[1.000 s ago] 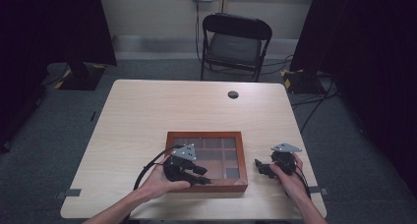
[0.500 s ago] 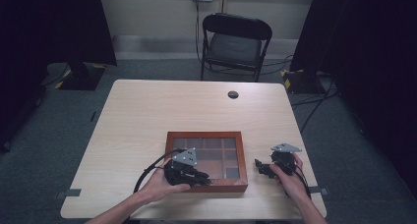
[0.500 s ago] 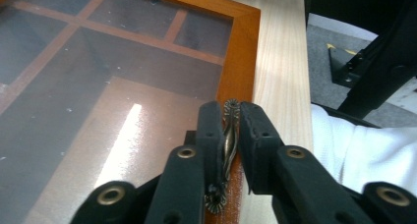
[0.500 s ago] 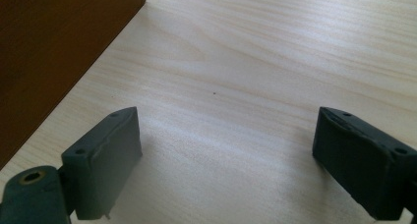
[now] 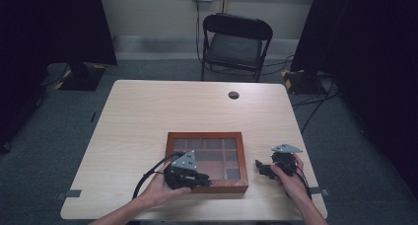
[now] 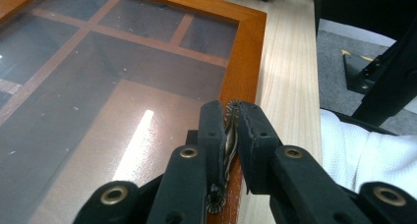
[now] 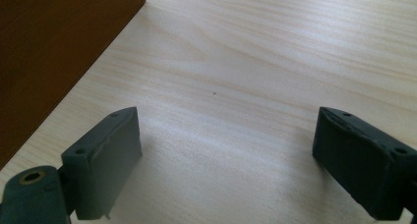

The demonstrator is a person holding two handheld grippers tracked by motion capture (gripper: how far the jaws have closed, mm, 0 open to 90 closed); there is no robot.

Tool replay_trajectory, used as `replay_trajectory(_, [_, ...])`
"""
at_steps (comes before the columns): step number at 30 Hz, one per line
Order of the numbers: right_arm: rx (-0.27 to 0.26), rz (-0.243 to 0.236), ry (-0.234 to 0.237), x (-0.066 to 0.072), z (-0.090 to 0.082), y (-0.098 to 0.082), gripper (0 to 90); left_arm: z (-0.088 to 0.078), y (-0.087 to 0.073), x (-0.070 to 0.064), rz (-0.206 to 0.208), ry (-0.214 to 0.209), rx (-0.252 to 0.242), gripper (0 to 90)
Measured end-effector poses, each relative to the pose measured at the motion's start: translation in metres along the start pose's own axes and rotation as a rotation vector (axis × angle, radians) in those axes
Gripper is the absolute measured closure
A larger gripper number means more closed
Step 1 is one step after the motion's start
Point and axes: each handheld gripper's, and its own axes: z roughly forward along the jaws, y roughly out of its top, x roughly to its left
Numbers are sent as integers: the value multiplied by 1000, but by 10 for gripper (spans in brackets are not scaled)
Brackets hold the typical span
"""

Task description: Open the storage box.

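A wooden box [image 5: 205, 135] with a glass-paned lid divided into compartments lies near the table's front edge. My left gripper [image 5: 206, 180] rests at the box's front rim. In the left gripper view its jaws [image 6: 231, 111] are shut on a small brass clasp [image 6: 229, 135] that sits on the front edge of the wooden frame [image 6: 246, 52]. My right gripper [image 5: 260, 167] rests on the table to the right of the box and points toward it. Its jaws [image 7: 226, 140] stand wide open over bare wood, with the box's side wall [image 7: 49, 47] to their left.
The pale wooden table [image 5: 197, 106] has a round black cable hole [image 5: 233, 94] near its far edge. A black folding chair [image 5: 235, 42] stands behind it. A white sleeve [image 6: 364, 150] lies just off the table's front edge.
My left gripper has shifted slightly toward the box's front rim. The right gripper has stayed in place.
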Motion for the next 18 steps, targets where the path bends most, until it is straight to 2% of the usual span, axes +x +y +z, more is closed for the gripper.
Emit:
replay_trajectory(2, [1, -1, 0, 0, 0, 0, 103, 0, 0, 0, -4, 2, 7, 811])
replay_trajectory(7, [0, 0, 0, 0, 0, 0, 103, -1, 1, 8, -45, -54, 4, 818])
replay_trajectory(15, [0, 0, 0, 0, 0, 0, 103, -3, 2, 11, -67, -77, 12, 820])
replay_trajectory(18, [0, 0, 0, 0, 0, 0, 103, -6, 3, 13, -83, -93, -9, 820])
